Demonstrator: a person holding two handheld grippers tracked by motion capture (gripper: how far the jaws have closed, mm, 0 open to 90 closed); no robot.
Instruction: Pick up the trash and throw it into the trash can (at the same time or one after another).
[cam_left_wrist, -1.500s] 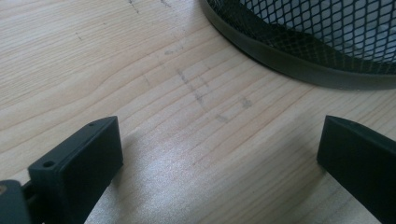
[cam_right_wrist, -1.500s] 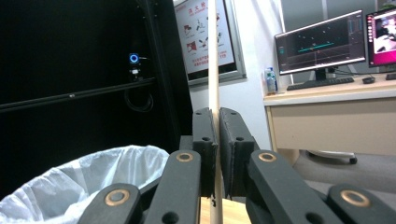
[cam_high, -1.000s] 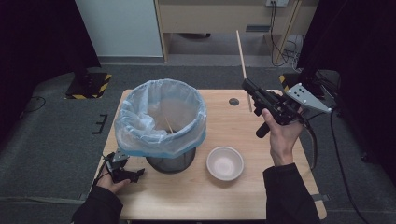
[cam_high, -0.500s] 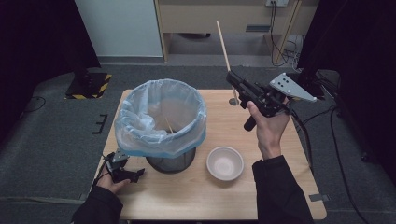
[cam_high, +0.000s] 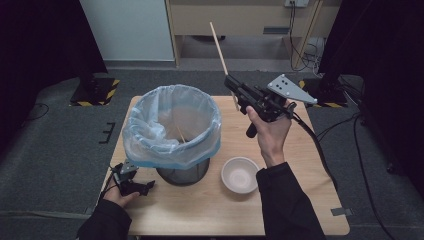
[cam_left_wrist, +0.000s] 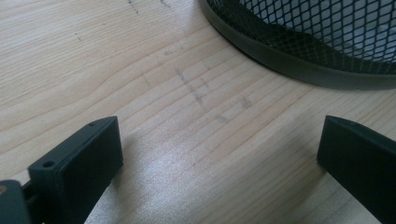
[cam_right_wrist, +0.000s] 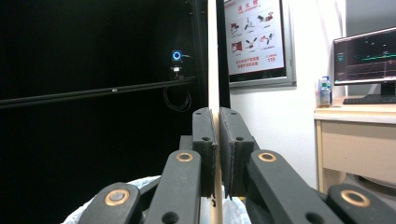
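Note:
A wire-mesh bin (cam_high: 182, 172) lined with a pale blue plastic bag (cam_high: 170, 125) stands on the wooden table (cam_high: 300, 165). One thin wooden stick (cam_high: 180, 133) lies inside the bag. My right gripper (cam_high: 230, 81) is raised just right of the bin's rim, shut on a long wooden stick (cam_high: 218, 47) that points up and away. The right gripper view has that stick (cam_right_wrist: 213, 70) pinched upright between the black pads (cam_right_wrist: 205, 140). My left gripper (cam_high: 144, 187) rests low on the table at the bin's front left, open with nothing in it (cam_left_wrist: 217, 140), its jaws facing the bin's mesh base (cam_left_wrist: 299, 51).
A white bowl (cam_high: 240, 174) sits on the table right of the bin, under my right forearm. A cable (cam_high: 315, 145) trails from the right gripper over the table's right side. Dark floor surrounds the table; cabinets and a monitor (cam_right_wrist: 364, 65) stand beyond.
My right hand has carried the stick leftward, toward the bin's rim, and slightly higher. The left hand and gripper have stayed put.

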